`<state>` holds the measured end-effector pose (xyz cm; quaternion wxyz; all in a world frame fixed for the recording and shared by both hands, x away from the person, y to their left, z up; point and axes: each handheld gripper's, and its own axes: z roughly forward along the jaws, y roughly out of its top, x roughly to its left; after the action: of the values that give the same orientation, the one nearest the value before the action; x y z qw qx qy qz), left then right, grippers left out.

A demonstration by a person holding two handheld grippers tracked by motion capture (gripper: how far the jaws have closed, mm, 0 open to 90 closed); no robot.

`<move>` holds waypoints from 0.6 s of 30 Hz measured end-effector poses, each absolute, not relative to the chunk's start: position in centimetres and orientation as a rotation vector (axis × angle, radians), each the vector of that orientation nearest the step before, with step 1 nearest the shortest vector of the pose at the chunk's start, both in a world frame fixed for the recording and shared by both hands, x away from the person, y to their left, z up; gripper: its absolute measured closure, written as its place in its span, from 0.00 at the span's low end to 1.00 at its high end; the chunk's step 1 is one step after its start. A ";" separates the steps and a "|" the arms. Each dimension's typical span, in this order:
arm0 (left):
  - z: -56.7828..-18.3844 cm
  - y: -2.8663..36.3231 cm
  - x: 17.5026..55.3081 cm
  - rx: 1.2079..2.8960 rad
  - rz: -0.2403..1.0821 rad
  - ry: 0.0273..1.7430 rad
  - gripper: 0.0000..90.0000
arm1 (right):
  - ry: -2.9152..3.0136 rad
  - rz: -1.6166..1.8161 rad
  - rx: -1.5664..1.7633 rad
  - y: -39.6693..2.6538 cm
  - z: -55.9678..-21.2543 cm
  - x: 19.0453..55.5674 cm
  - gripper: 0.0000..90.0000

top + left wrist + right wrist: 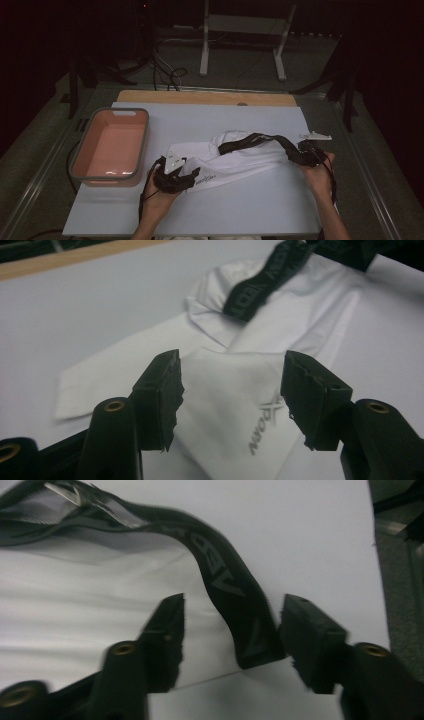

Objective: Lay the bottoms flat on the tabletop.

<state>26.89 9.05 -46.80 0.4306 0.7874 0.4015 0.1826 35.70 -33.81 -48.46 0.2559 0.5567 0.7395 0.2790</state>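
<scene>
My left fingers [230, 390] stand about half open over the folded corner of the white garment [235, 160], near the printed logo; the cloth lies between them but they press on nothing. My right fingers [232, 630] are also parted, with the black waistband [225, 585] looping up between them, close against one pad, not gripped. The garment lies stretched across the middle of the surface [200, 215], toward its right edge, with the pink bin [111, 145] at the left edge, well apart from it.

As I judge it, the risk is in the slack. With neither side held, the waistband may spring or slump back and undo the flat lay. If I close the left fingers here, I could catch only the top layer, and the fold beneath would drag and bunch. On the right, closing too near the band's end could let it slip out.
</scene>
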 end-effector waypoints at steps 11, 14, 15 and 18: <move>-48.5 6.7 26.8 2.046 0.377 0.944 0.52 | 1.993 0.898 1.449 -32.2 -47.2 32.9 0.41; -48.9 6.4 26.7 2.074 0.370 0.939 0.53 | 2.025 0.918 1.429 -31.5 -47.5 32.4 0.42; -48.9 6.4 26.7 2.074 0.370 0.939 0.53 | 2.030 0.923 1.429 -31.3 -47.6 32.4 0.42; -49.5 6.0 26.7 2.090 0.347 0.940 0.55 | 2.047 0.931 1.425 -30.9 -47.9 32.3 0.42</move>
<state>26.67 6.02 -49.47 0.4003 0.8263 0.3718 0.1370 32.32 -30.91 -47.88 0.2374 0.5200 0.7468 0.3399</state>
